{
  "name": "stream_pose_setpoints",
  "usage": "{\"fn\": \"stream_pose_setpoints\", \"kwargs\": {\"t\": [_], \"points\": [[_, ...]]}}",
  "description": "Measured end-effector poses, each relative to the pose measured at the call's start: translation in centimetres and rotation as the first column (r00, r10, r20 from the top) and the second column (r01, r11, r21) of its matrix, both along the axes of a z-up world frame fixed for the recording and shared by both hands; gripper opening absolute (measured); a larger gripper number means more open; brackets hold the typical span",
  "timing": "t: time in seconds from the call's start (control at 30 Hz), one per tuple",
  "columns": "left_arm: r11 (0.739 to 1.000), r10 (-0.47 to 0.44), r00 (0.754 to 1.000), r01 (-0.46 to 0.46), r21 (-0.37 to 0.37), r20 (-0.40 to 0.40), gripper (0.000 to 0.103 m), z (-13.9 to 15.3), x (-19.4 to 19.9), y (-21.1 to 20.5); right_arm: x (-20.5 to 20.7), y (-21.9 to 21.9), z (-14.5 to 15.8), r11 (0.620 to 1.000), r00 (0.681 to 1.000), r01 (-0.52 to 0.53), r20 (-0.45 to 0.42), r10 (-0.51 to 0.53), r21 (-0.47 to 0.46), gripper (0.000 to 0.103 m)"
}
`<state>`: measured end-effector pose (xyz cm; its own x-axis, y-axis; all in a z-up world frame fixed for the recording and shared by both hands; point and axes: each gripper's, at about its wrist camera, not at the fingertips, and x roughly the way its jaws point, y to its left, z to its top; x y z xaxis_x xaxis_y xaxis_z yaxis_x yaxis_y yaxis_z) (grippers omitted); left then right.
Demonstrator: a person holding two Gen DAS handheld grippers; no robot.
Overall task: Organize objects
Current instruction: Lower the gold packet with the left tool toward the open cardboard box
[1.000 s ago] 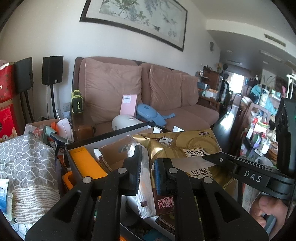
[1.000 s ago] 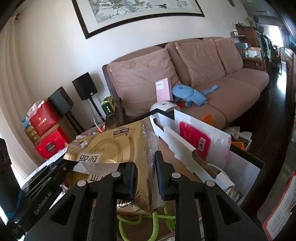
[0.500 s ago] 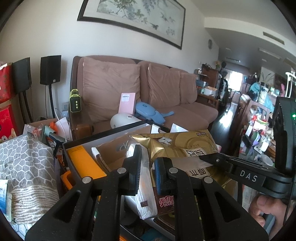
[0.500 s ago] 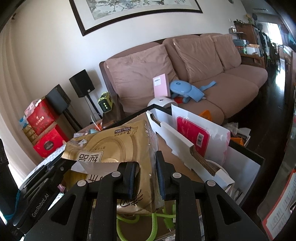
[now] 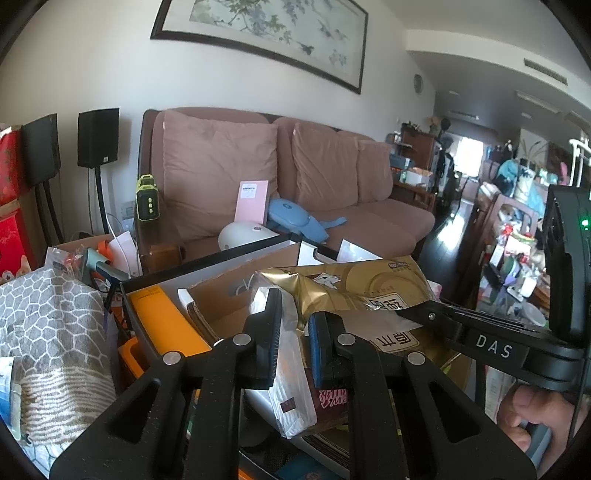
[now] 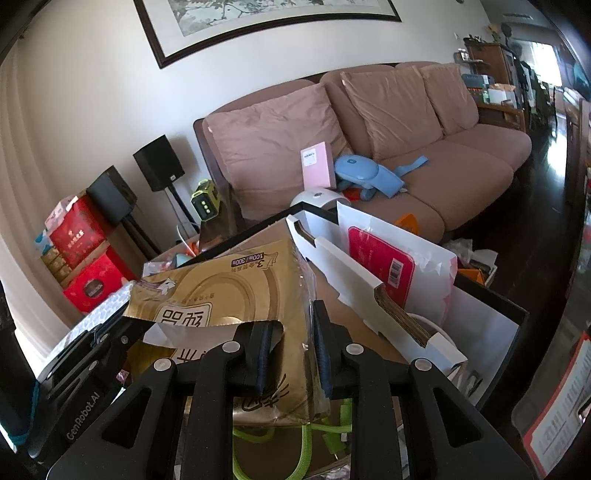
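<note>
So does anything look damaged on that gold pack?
Yes. The gold tissue pack has its wrapper torn open along the near edge, with white tissue showing through the ragged hole. Both the left tool and right tool pinch it above the cluttered box.

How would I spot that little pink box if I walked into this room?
Find the long brown sofa under the framed painting. The pink box stands upright against its leftmost cushion, beside a blue gadget. It is the only flat pink thing there, with a white label.
</note>
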<state>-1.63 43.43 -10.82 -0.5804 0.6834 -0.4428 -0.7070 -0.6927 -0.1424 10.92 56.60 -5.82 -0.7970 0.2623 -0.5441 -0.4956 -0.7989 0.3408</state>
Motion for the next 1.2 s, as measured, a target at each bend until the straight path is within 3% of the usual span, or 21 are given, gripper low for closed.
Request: {"fn": "stream_pose_setpoints", "kwargs": {"t": [1.2], "points": [[1.0, -0.008, 1.0, 0.008, 0.008, 0.02, 0.012, -0.29, 0.72, 0.59, 0.63, 0.34, 0.13, 1.0, 1.0, 0.024, -0.016, -0.024, 0.011, 0.022]]}}
